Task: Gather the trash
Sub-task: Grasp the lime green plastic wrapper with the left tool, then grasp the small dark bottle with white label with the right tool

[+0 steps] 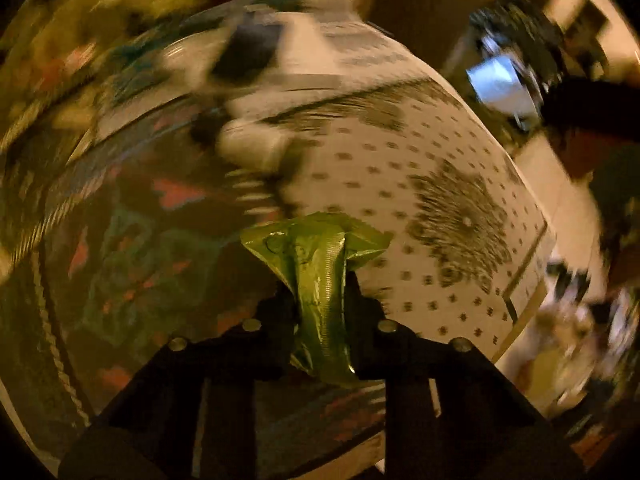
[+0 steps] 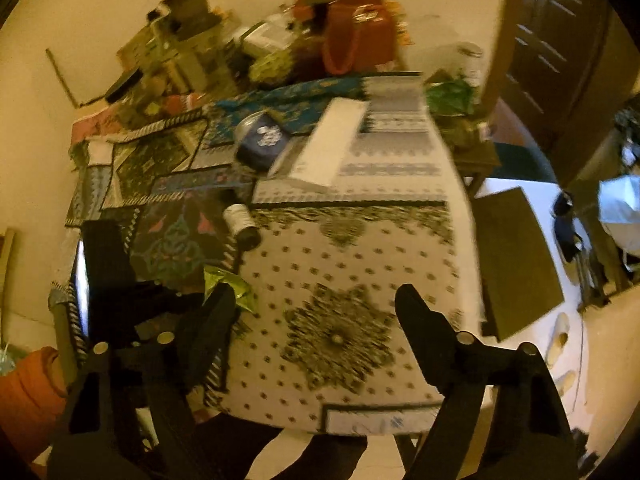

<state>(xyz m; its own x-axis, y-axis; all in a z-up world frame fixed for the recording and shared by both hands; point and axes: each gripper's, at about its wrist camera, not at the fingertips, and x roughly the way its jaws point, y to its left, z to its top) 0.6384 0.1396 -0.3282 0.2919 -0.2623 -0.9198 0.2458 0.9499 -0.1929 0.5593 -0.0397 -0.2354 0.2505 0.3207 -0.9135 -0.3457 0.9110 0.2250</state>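
My left gripper [image 1: 320,300] is shut on a crumpled green foil wrapper [image 1: 320,276] and holds it over the patterned tablecloth [image 1: 420,168]. The left wrist view is motion-blurred. In the right wrist view the same green wrapper [image 2: 228,286] shows at the tip of the left gripper [image 2: 224,294] at lower left. My right gripper [image 2: 316,292] is open and empty above the white cloth with the dark medallion [image 2: 340,336].
On the table lie a small spool-like roll [image 2: 240,224], a dark blue tin [image 2: 262,142] and a white booklet [image 2: 328,144]. Clutter and a red bag [image 2: 356,20] crowd the far edge. A green bag [image 2: 450,96] sits at the far right corner. A white surface [image 2: 532,248] stands right of the table.
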